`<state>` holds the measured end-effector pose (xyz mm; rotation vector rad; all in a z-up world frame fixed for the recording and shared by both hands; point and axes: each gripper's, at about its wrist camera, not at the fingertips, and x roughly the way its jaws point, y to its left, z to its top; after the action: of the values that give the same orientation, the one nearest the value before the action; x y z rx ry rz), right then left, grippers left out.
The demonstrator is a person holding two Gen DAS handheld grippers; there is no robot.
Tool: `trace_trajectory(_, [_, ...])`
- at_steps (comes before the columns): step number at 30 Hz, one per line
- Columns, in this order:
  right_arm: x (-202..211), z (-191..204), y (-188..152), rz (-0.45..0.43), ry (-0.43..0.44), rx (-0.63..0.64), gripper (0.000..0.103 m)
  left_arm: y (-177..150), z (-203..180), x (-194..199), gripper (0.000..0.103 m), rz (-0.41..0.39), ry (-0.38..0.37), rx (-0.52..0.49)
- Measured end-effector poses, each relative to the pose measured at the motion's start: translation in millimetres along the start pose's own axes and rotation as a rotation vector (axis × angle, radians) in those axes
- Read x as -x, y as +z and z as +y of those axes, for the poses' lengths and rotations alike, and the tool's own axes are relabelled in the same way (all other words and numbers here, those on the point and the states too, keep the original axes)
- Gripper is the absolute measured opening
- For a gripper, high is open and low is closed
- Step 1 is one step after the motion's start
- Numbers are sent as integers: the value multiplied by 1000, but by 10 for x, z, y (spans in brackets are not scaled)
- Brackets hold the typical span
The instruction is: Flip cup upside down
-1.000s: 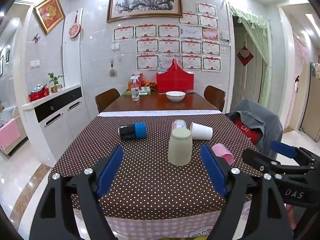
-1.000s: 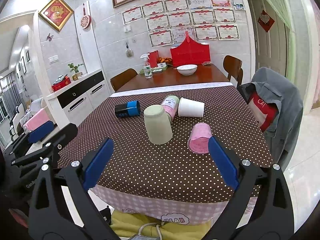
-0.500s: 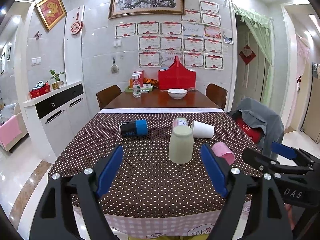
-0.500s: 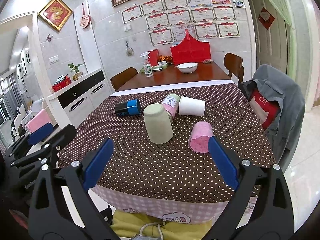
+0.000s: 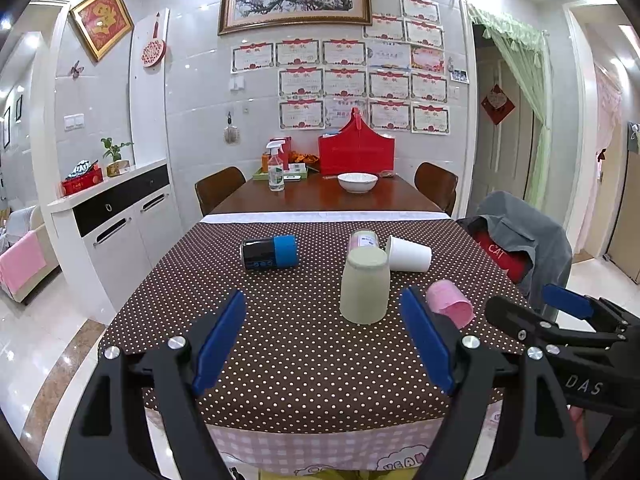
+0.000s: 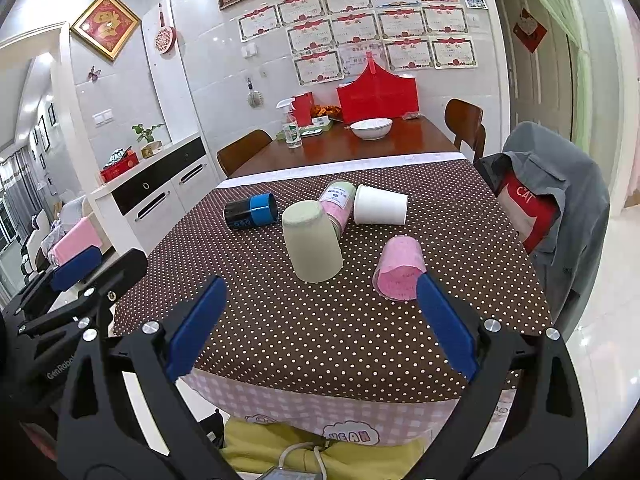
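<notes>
Green cup (image 5: pixel 365 286): mid-table, mouth down on the dotted cloth (image 5: pixel 296 360), apparently already flipped. Pink cup (image 6: pixel 399 268), white cup (image 6: pixel 380 210), blue can (image 5: pixel 270 252): all lie on their sides. Your left gripper (image 5: pixel 326 340) and right gripper (image 6: pixel 320 320): jaws wide, empty, near the table's edge. Next, probably: pick a lying cup and square your jaws to it.

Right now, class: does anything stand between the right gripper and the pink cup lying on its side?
Nothing visible does. The pink cup lies just beyond the open right gripper, near its right finger, with only bare dotted tablecloth between. The green cup stands off to the left.
</notes>
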<state>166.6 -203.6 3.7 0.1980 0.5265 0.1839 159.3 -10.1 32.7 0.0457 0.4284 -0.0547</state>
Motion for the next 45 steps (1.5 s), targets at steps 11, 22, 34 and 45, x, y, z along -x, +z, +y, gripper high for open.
trace_trajectory(11, [-15, -30, -8, 3, 0, -9, 94, -1, -6, -24, 79, 4, -8, 4])
trace_trajectory(22, [-43, -49, -9, 10, -13, -16, 94, 5, -21, -4, 79, -2, -11, 2])
trace_trajectory(34, [-16, -26, -15, 3, -18, -6, 94, -14, -92, 103, 84, -36, -63, -23])
trace_trajectory(45, [7, -31, 11, -6, -16, 2, 94, 5, -9, 73, 84, -25, -37, 5])
